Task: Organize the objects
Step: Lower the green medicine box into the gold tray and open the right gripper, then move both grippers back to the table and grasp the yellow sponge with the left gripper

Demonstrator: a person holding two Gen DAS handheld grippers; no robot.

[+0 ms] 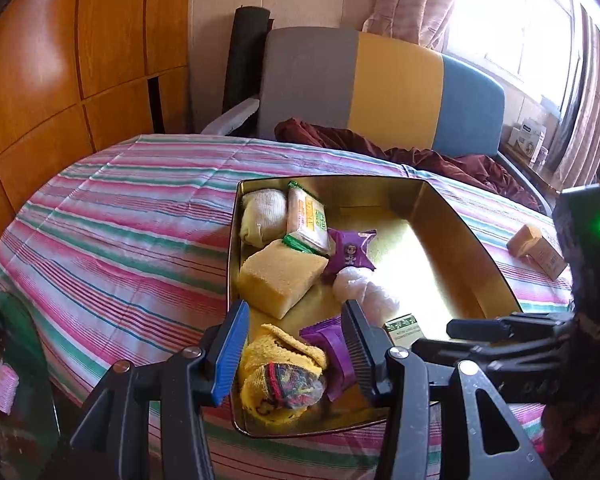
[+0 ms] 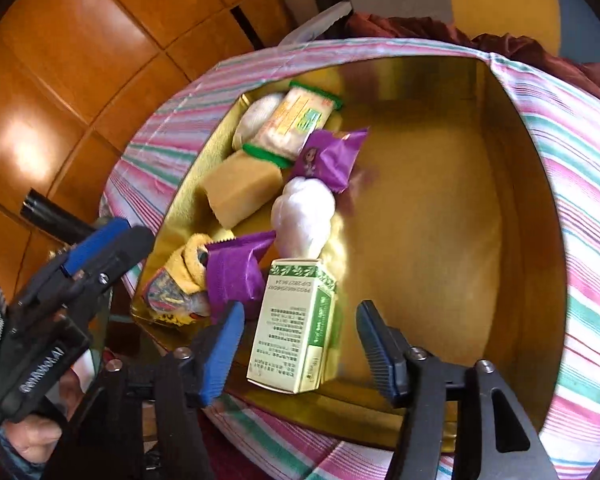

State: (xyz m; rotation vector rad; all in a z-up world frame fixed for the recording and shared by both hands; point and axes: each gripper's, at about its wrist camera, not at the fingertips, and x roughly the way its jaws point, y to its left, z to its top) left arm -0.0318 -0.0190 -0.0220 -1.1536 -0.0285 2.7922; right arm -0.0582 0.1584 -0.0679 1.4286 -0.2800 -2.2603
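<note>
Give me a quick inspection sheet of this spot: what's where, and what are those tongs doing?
Surface: striped cloth over a table.
Job's things: gold tin holds a yellow sponge, green-edged snack pack, two purple packets, white bundle, rolled yellow sock, green-and-white box.
Clutter: small tan box on the cloth outside the tin.
Tongs: left tongs open over the sock; right tongs open, the green-and-white box between them, untouched.
Cables: nothing seen.
Surroundings: wooden panels, grey-yellow-blue chair, curtained window.
</note>
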